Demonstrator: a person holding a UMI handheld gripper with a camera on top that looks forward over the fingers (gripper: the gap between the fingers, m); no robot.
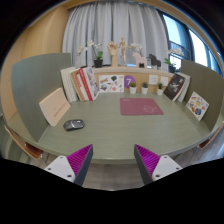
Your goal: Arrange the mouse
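Observation:
A small dark mouse (74, 125) lies on the grey-green table (120, 135), toward the left side and well beyond my fingers. A dark red mouse mat (141, 106) lies flat further back, right of the table's middle. My gripper (112, 165) is open and empty, held over the table's near edge, with its two purple pads (78, 160) wide apart. The mouse is ahead and to the left of the left finger. Nothing stands between the fingers.
Books and cards (90, 83) lean along the table's back edge, with small potted plants (133, 88) and figurines. A board (52, 105) leans at the left and another card (197, 105) at the right. Curtains and windows lie behind.

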